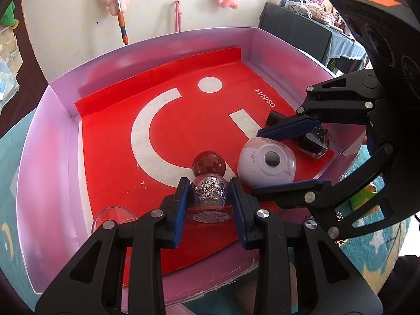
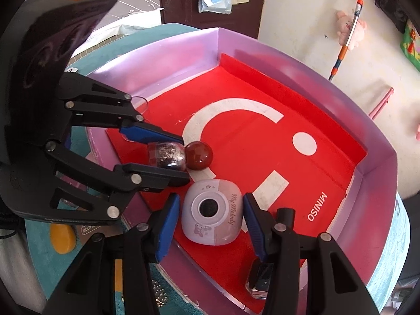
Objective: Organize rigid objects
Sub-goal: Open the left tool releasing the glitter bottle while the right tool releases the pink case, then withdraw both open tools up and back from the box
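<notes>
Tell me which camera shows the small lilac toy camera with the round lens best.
The right wrist view: the small lilac toy camera sits central between the right tool's open fingers, with lens, script lettering and cartoon print all visible. In the left wrist view it lies off to the right, smaller, partly crossed by the right tool's fingers.

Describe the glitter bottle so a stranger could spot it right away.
Find the pink box with the red mat. Near its front edge, the left gripper is shut on the glitter bottle. Unlike the pale camera beside it, it is clear, silver-flecked, with a dark red ball cap.
</notes>
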`<state>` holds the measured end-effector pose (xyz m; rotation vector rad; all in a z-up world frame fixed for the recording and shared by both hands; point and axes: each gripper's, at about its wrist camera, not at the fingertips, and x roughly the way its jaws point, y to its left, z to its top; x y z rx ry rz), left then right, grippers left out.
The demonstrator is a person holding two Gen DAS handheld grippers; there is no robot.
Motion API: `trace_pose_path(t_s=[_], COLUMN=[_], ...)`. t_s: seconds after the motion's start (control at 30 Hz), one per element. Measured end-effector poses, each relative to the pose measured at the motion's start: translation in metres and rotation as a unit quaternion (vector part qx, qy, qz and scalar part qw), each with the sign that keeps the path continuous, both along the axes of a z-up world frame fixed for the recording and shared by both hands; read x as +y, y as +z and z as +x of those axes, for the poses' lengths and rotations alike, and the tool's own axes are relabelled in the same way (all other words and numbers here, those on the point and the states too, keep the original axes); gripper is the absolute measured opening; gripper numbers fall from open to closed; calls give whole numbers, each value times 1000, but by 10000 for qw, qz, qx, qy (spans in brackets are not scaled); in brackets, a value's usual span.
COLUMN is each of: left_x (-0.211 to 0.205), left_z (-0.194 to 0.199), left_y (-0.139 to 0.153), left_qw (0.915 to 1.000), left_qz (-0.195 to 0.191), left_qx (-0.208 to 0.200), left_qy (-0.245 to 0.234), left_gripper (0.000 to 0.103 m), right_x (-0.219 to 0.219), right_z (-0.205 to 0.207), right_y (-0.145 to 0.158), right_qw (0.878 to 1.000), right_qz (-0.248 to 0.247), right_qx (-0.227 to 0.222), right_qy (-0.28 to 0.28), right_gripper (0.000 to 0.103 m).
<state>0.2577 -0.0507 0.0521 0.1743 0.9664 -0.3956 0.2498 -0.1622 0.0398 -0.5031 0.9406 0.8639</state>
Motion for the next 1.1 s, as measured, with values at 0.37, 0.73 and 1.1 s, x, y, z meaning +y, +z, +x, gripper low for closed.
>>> trace_pose_path(t_s=[0.37, 0.73, 1.1], left_x=[4, 12, 35], left_z=[-2, -19, -93], left_y=[5, 33, 86], left_qw=[9999, 9981, 9861], left_qz=[-53, -269, -628], left_qx=[-146, -510, -1398], left_qy=[68, 214, 638], left_gripper=[56, 60, 80], right_x=[-2, -17, -45], right_z=[8, -8, -63], right_y=[-2, 24, 80], right_qw=[9996, 9978, 9838], right_qz=[35, 304, 1004], right_qx=[106, -133, -649], right_qy=[-274, -567, -1338], right_gripper=[55, 61, 82])
